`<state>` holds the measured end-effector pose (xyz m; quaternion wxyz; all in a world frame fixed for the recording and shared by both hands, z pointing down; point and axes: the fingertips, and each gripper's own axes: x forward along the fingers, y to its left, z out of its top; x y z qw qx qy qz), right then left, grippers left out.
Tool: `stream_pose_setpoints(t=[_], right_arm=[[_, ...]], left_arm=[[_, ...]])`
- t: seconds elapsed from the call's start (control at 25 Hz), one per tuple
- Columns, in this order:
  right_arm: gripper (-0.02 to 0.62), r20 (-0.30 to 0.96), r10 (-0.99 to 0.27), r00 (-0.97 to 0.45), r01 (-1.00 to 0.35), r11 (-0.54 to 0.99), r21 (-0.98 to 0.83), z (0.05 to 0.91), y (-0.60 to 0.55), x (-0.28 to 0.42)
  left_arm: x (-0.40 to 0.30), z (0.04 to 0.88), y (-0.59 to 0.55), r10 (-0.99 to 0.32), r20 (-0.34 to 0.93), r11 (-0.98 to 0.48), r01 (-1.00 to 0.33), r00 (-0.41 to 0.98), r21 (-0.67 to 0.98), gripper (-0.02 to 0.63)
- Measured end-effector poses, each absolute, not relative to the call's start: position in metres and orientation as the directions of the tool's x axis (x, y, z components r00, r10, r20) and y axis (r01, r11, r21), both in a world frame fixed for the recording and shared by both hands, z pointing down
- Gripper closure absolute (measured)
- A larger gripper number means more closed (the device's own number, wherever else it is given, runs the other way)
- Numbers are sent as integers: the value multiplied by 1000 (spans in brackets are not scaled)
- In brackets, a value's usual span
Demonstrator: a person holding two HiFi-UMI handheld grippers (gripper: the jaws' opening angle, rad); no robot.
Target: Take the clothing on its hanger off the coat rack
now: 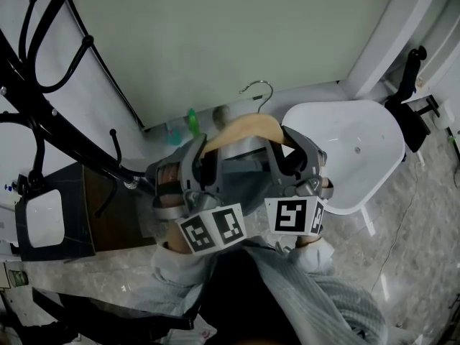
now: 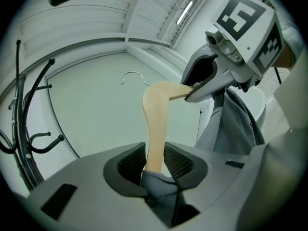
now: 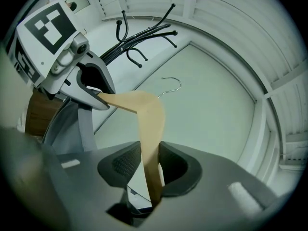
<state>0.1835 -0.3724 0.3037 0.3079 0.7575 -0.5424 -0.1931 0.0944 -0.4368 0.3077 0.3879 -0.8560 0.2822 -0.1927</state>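
Plainly the coat rack point(image 1: 86, 43) has lost its load: its black prongs fill the left side of the room, well apart from the wooden hanger point(image 1: 244, 128). The left gripper point(image 1: 205, 157) is clamped on the hanger's left shoulder, with a fold of the grey clothing point(image 1: 302, 293) pinched in beside the wood. The metal hook point(image 1: 260, 92) points up at the pale wall point(image 1: 215, 34) and catches on nothing. The right gripper point(image 1: 284, 153) is clamped on the bare wood of the other arm.

I judge the likeliest slip to be the clothing sliding off that bare right arm if the hanger tips that way (only the left side is pinned). A swing leftward could also snag the hook on a prong.

Below is a glossy, marbled floor point(image 1: 417, 250), and a white chair point(image 1: 352, 149) stands just right of the grippers.
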Motion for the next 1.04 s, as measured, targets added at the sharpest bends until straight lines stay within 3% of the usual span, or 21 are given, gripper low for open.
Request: stream_pose_setpoints(t=[1.04], right_arm=[[479,34,-947,318,-709,-214,672,303,-390,186]], left_arm=[[96,308,-451,-628,113,-549,-335,770,-766,486]])
